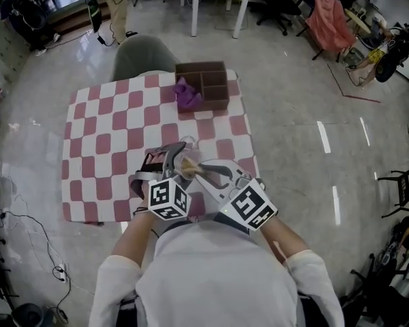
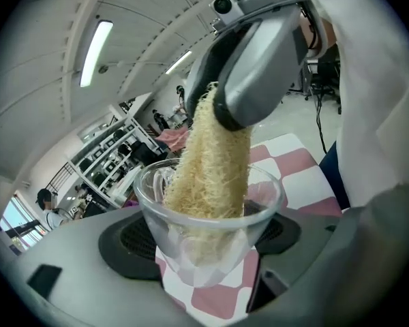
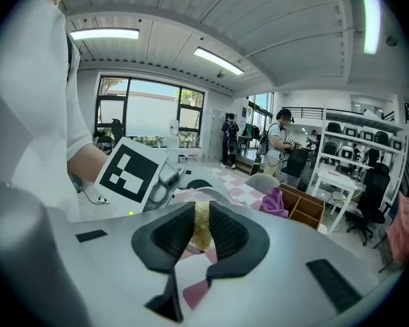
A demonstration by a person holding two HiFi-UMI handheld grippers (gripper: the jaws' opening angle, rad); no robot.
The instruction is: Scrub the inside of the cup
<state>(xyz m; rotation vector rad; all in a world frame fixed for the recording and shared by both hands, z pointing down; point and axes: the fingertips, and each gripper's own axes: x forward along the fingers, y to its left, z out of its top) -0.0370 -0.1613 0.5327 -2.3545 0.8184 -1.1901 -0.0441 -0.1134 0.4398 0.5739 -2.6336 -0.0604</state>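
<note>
Straw-coloured loofah fibre filled the narrow gap between the jaws of the right gripper, which were drawn almost together and pinched on the upper end of the loofah scrubber. In the left gripper view that scrubber came down from about one o'clock and its lower end sat deep inside the clear glass cup, seemingly pressed against the bottom and the near wall. The cup stood upright between the jaws of the left gripper, which were spread only as wide as the glass and bore on it with their dark pads at nine and three o'clock, so the cup was held clear of the checked tablecloth. From the head view both grippers met over the near edge of the table, at roughly six o'clock of the cloth, and well apart at twelve o'clock stood a wooden divided box with a purple cloth in its nine o'clock compartment. The scrubbing step itself appeared to be in hand, with the tool already seated in the cup. The next move likely called for twisting or pumping the scrubber around the inner wall while the left gripper kept the glass from turning, with pressure modest enough not to slip the smooth cup out of the pads.
</note>
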